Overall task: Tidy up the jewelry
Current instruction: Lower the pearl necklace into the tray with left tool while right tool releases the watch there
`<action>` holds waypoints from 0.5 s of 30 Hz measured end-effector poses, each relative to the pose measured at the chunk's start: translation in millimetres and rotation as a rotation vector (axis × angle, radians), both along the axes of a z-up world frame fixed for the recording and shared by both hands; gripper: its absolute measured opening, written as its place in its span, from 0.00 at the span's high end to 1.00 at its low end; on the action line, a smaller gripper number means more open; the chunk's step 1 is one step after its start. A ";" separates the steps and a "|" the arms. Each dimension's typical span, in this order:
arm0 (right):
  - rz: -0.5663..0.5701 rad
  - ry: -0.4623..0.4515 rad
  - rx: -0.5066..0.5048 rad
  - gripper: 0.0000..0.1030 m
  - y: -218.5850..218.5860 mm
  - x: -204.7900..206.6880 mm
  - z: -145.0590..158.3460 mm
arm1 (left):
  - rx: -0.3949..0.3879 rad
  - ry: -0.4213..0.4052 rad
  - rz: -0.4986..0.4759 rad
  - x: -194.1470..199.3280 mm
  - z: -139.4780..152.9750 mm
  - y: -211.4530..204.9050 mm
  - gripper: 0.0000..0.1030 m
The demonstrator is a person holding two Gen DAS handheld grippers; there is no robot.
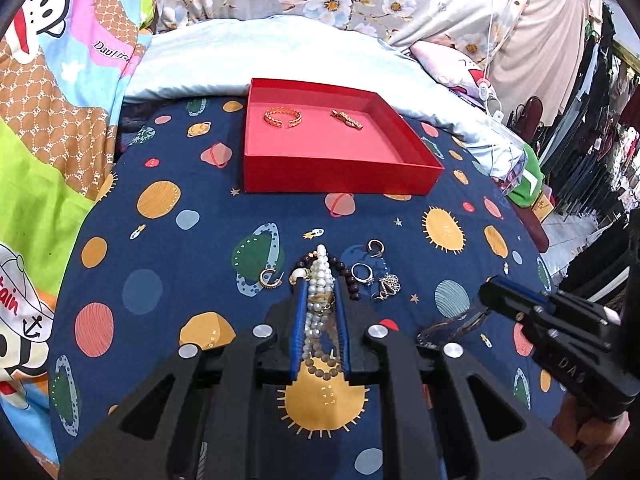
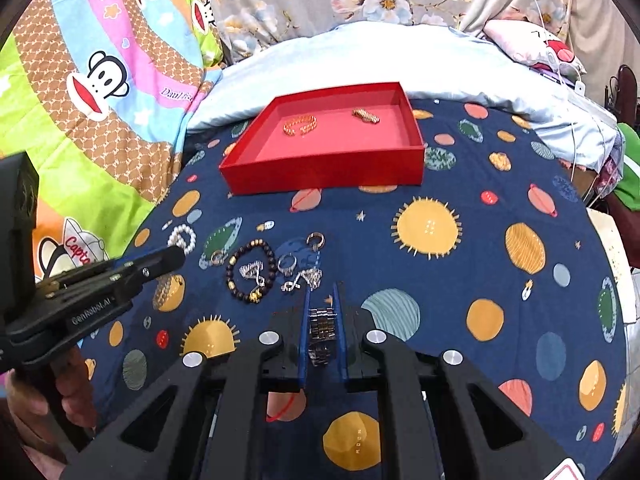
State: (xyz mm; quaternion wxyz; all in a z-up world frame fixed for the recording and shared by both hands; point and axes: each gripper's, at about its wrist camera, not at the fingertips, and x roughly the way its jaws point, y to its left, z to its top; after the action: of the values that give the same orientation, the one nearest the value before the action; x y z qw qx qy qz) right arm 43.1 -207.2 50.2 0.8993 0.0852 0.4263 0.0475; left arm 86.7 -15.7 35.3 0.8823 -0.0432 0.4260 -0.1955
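Note:
A red tray (image 1: 336, 178) (image 2: 320, 178) sits on the planet-print bed cover and holds a gold cuff bracelet (image 1: 282, 117) (image 2: 300, 125) and a gold link piece (image 1: 347, 119) (image 2: 366, 115). My left gripper (image 1: 320, 284) is shut on a white pearl bracelet (image 1: 320, 280). My right gripper (image 2: 321, 294) is shut on a silver metal band (image 2: 321, 332). Loose pieces lie before them: a dark bead bracelet (image 2: 250, 270), rings (image 1: 363, 272) (image 2: 287, 263), a hoop earring (image 1: 269, 278), a silver filigree piece (image 1: 388, 286) (image 2: 308, 278).
The right gripper shows in the left wrist view (image 1: 548, 320); the left one shows in the right wrist view (image 2: 100, 280). A pale blue pillow (image 1: 260, 56) lies behind the tray. A cartoon blanket (image 1: 48, 100) is at left. Clothes hang at right (image 1: 600, 120).

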 end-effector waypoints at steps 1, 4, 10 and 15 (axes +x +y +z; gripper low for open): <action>0.001 -0.006 -0.001 0.90 -0.7 1.1 2.9 | -0.001 0.000 0.000 0.5 0.7 0.4 0.87; 0.004 -0.026 -0.010 0.90 -1.5 4.8 10.7 | 0.001 -0.005 0.003 3.7 3.0 0.3 0.87; 0.013 -0.087 -0.019 0.90 -9.1 28.3 37.1 | 0.015 -0.026 -0.006 19.2 11.3 -4.4 0.87; 0.029 -0.144 -0.039 0.90 -14.7 64.1 61.9 | 0.023 -0.062 -0.018 47.5 24.4 -13.1 0.87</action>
State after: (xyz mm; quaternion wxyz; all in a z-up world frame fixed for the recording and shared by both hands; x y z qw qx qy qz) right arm 107.2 -221.9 112.1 0.9283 0.0578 0.3627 0.0583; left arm 134.2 -28.8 59.6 0.8937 -0.0232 0.4010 -0.1998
